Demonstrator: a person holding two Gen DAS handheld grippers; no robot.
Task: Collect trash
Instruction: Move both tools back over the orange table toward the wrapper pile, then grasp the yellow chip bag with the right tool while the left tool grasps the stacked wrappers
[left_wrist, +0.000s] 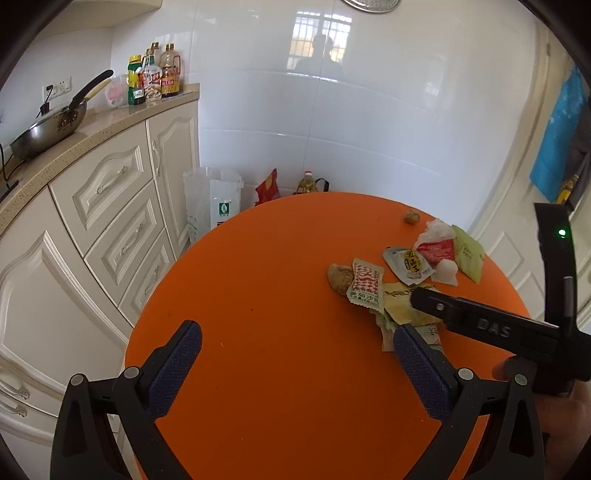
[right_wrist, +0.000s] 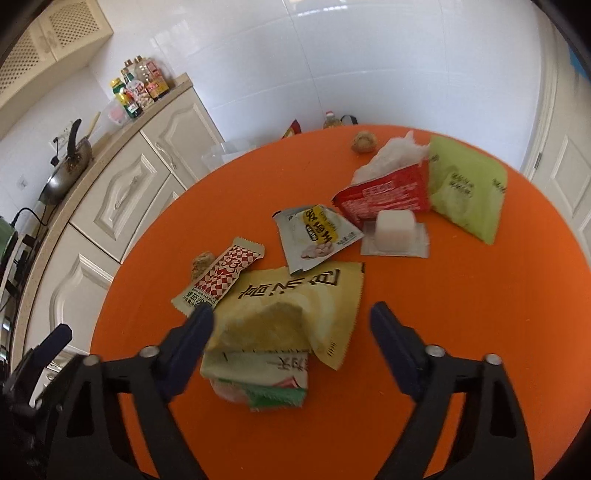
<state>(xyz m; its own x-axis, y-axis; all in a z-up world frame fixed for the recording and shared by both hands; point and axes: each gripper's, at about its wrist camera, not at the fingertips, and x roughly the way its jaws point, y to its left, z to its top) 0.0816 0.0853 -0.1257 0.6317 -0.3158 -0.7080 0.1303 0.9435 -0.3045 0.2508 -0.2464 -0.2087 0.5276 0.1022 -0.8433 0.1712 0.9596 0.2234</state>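
Both wrist views look steeply down, near orange table (left_wrist: 258, 258); shared: wrappers (right_wrist: 295, 306), cabinets (left_wrist: 110, 184).

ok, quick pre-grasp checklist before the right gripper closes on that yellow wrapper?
1. Right gripper jaws open: ok.
2. Yellow wrapper between the fingers: ok, one fingertip at its edge, the other clear.
3. Only one item in the bite: not ok, a white-green packet lies under it.
4. Checkered sachet clear of the jaws: cannot tell, its end is close.
5. Left gripper out of the way: ok, open over bare orange table.
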